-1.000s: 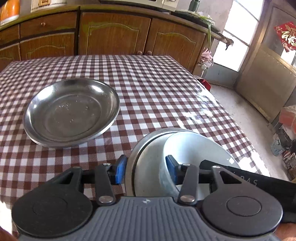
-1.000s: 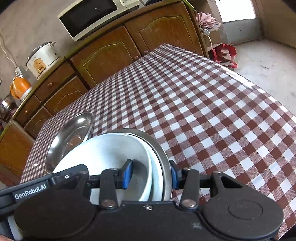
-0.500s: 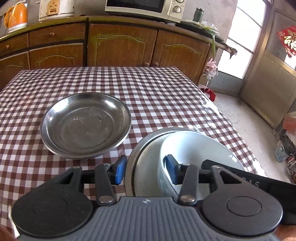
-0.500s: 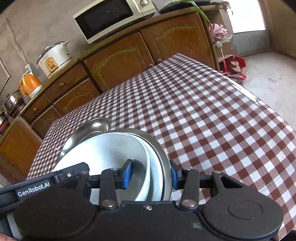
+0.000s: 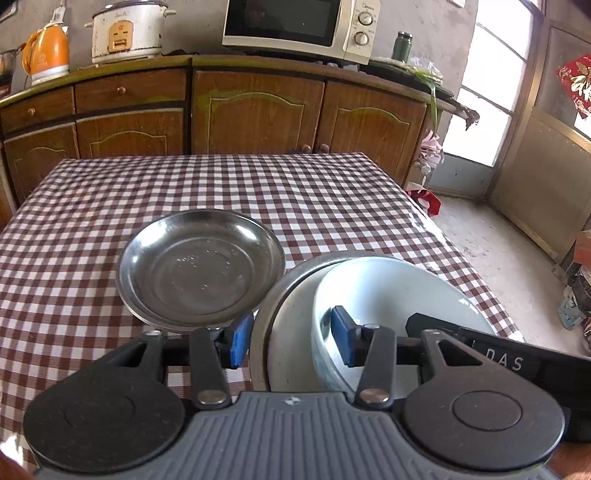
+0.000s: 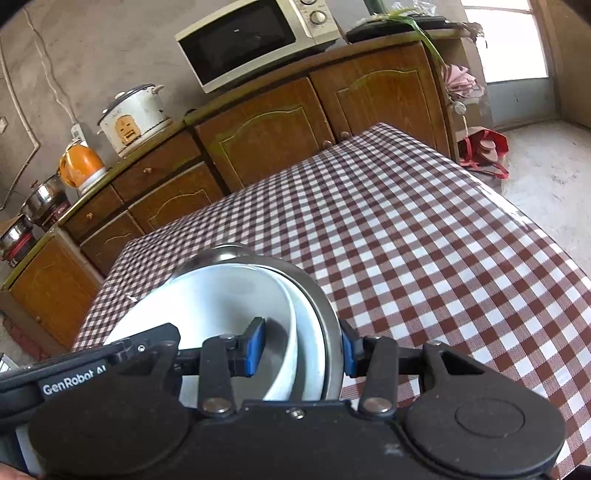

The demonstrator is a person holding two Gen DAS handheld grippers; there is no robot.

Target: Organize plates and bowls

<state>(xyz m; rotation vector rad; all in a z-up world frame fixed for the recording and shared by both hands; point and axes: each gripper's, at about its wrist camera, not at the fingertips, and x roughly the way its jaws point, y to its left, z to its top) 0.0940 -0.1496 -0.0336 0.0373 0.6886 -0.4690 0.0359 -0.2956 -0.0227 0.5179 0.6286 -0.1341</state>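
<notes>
Gripping one stack from opposite sides: left claw (image 5: pixel 291 341) pinched the near-left rim, one blue pad (image 5: pixel 240 341) outside the steel plate's (image 5: pixel 264 325) edge, the other inside the white bowl (image 5: pixel 388 291). Moderately spread, just wide enough to span both rims. Right claw (image 6: pixel 301 350) clamped likewise on the stack's other side, one blue pad (image 6: pixel 255 347) within the white bowl (image 6: pixel 229 295), the other outside the steel plate (image 6: pixel 325 321), at a similar moderate spread. Nested white bowl inside a white dish (image 5: pixel 291 354), both inside the steel plate. Held over the near right part of the checkered surface (image 5: pixel 221 184); whether lifted clear or resting, could not tell.

Sat apart on the checkered cloth, just left of the stack: a second steel plate (image 5: pixel 201 269), shallow and shiny, upright, nothing in it, near edge overlapped in the left wrist view by the left claw's outer finger. Barely peeked out behind the stack in the right wrist view (image 6: pixel 221 251).

Stood behind, along the wooden cabinets (image 5: pixel 258 110): a microwave (image 5: pixel 295 26), a white rice cooker (image 5: pixel 127 31), an orange kettle (image 5: pixel 46 51). Showed at the right, past the surface's edge: a bright doorway (image 5: pixel 491 92) and concrete floor (image 5: pixel 498 240).
</notes>
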